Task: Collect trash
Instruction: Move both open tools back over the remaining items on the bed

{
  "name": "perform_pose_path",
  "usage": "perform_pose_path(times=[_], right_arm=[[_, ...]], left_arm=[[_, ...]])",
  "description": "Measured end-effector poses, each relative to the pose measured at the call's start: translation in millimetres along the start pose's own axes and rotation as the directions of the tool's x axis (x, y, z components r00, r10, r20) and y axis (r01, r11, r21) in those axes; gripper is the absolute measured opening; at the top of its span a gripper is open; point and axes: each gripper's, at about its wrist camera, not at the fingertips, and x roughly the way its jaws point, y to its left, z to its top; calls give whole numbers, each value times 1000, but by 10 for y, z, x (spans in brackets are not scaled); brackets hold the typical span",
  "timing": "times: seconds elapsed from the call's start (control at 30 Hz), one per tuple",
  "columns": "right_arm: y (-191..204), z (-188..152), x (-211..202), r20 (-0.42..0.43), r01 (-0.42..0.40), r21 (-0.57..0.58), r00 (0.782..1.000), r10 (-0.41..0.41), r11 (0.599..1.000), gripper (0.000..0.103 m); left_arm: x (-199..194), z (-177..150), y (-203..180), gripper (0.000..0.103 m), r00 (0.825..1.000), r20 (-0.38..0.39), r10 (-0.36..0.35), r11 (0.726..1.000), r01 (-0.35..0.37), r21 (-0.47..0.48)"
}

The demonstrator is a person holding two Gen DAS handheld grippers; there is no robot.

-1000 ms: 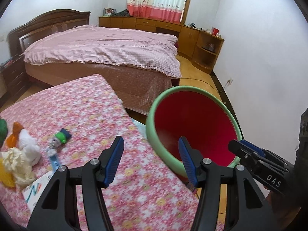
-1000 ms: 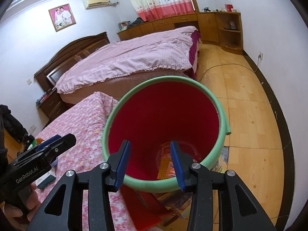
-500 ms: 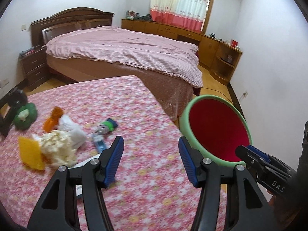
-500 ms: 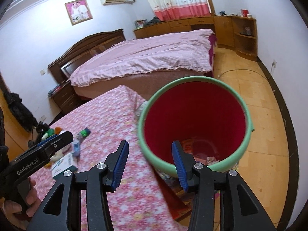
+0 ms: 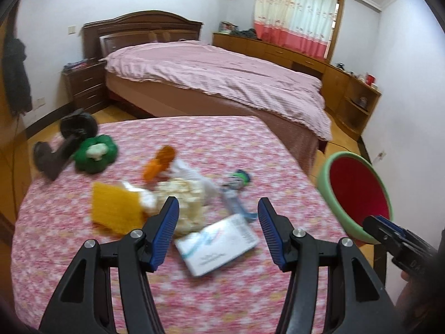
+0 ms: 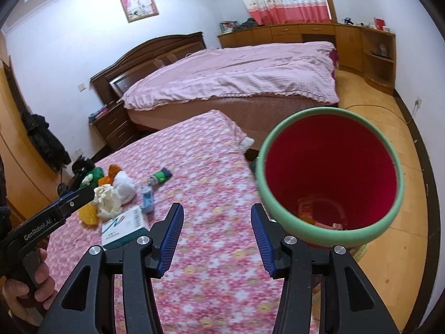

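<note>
Trash lies on a table with a pink flowered cloth point(image 5: 194, 292): a white and teal box point(image 5: 217, 243), a yellow packet point(image 5: 115, 206), crumpled cream paper point(image 5: 180, 194), an orange wrapper point(image 5: 160, 162), a small bottle with a green label point(image 5: 239, 179) and a blue blister pack point(image 5: 236, 203). My left gripper point(image 5: 218, 232) is open just above the box, nothing between its fingers. A red bin with a green rim point(image 6: 329, 179) stands beside the table's right edge, with some trash at its bottom. My right gripper point(image 6: 217, 239) hovers over the cloth left of the bin; its jaws are opening and empty.
A green toy point(image 5: 96, 153) and a black stand point(image 5: 69, 139) sit at the table's far left corner. Beyond the table is a bed with a pink cover point(image 5: 222, 78), a nightstand point(image 5: 83, 86) and wooden cabinets point(image 6: 347, 39). Wooden floor point(image 6: 403, 194) lies right of the bin.
Both grippers swung left, away from the bin and over the table. The trash pile came into the middle of the left wrist view. The right jaws widened a little.
</note>
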Motion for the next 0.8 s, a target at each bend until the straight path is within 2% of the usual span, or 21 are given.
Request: perform_pose_path(times=[0.4,0.57,0.8], right_arm=[[335,-54,260,-57,-17,-47,998,15,999,53],[430,-73,391,-81,-13,-58,997,8,998,60],[542,-59,581,-115,-12,-73,993,4,997,60]], left_arm=[[152,-14,840,59,989,-29,146,987,-148,-60],[311,-44,1095,59,987,-83,139,985,-147,-94],[599,-93,1319,59,980,-141,141,980,-159,-123]])
